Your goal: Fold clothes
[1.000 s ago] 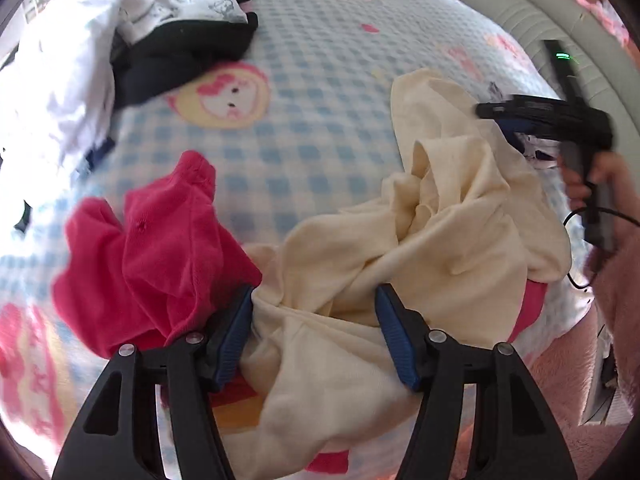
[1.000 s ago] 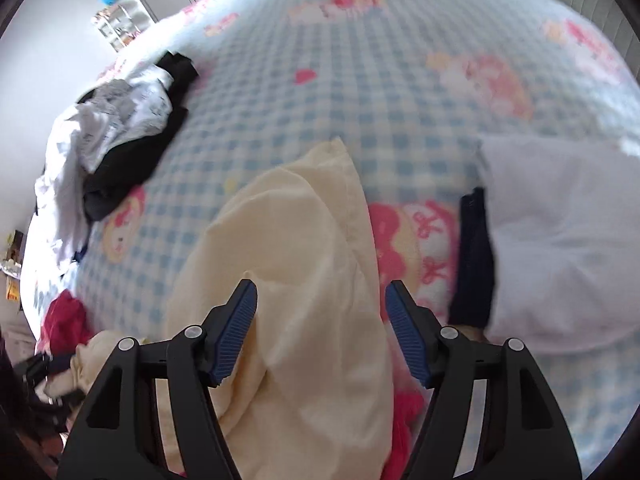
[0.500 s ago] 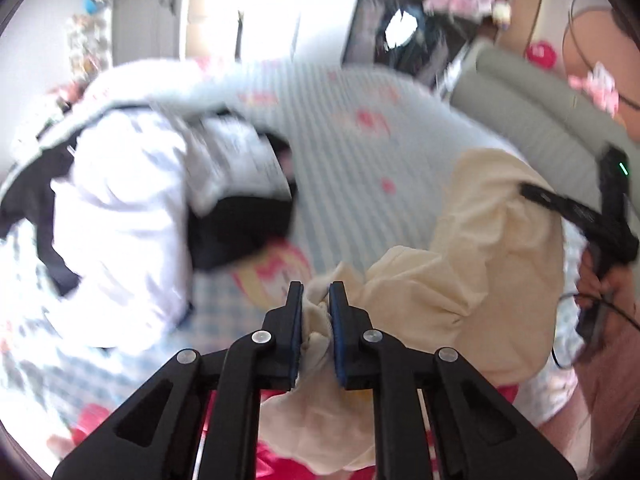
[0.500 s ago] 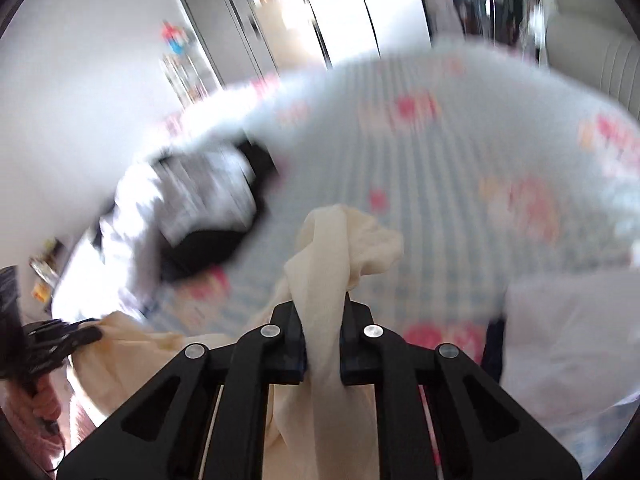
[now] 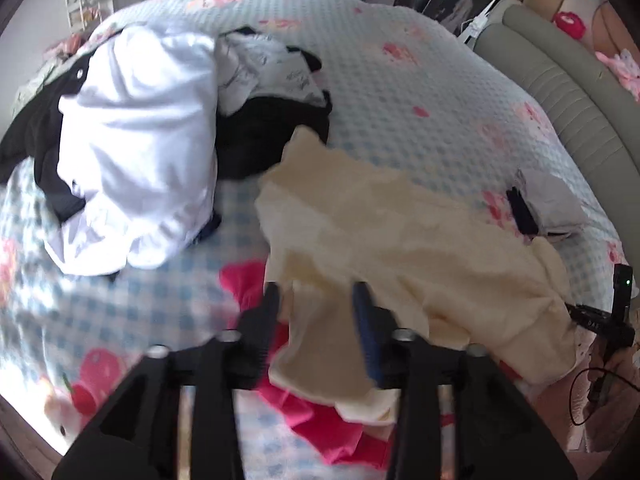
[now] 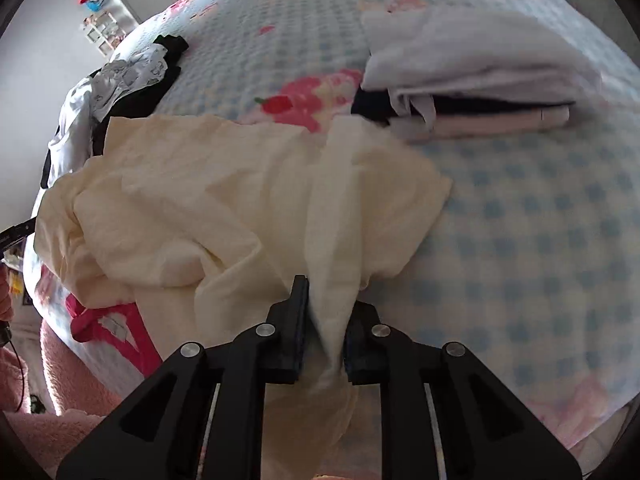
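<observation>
Pinching a bunched edge of the cream shirt (image 6: 224, 200) in the right gripper (image 6: 324, 332), jaws just eased slightly, while the left gripper (image 5: 316, 312) has just opened and let go, probably to spread it flat on the bed (image 6: 540, 216).

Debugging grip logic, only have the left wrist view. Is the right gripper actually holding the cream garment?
Observer: Yes. A bunched fold of the cream garment runs between the pads of the right gripper. The jaws have just eased open slightly but look pinched on it.
Operator: Folded stack, what layers?
Observer: The folded stack is white on top, with dark and pale pink layers below.
Operator: Pink garment?
Observer: The pink garment at the edge of the bed shows a white label.
</observation>
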Tool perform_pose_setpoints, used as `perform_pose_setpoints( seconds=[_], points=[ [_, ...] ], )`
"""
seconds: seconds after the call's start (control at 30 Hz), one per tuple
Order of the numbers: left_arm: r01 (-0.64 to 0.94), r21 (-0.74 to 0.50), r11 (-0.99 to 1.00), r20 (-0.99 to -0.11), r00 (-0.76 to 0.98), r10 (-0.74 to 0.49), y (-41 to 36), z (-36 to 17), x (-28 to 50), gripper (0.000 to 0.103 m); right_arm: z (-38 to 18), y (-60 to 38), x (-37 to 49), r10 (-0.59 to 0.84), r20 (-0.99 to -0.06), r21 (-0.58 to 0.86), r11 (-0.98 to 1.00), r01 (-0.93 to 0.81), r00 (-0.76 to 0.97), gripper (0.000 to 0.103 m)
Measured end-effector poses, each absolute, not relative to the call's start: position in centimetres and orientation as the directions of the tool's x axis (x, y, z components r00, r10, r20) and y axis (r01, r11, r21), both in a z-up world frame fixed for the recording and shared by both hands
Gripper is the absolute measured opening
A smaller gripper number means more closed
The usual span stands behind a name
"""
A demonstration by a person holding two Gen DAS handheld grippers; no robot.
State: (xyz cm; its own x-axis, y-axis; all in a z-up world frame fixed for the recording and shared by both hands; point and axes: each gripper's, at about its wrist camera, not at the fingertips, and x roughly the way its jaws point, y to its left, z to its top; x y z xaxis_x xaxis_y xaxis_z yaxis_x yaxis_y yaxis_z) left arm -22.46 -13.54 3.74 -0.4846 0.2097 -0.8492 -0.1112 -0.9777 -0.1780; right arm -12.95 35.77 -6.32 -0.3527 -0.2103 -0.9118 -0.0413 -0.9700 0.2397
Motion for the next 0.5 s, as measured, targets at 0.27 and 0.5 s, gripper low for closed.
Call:
perform_pose_setpoints(
  seconds=[0.27,0.5],
  points=[
    [-0.122,-0.027,-0.992,-0.931,-0.359,0.069,-12.3,-2.3,-37.5,0.072,-4.7,37.0,-16.0,-0.216,-0.861,0.304,-0.944,-0.126,-0.461,0.061],
    [-0.256,-0.024,-0.966,-0.970,-0.227,0.085,-7.3,-8.3,-38.1,0.023,-9.1,36.6,-22.2,-0.302,-0.893,0.380,-0.904,-0.197,-0.334,0.037]
  ],
)
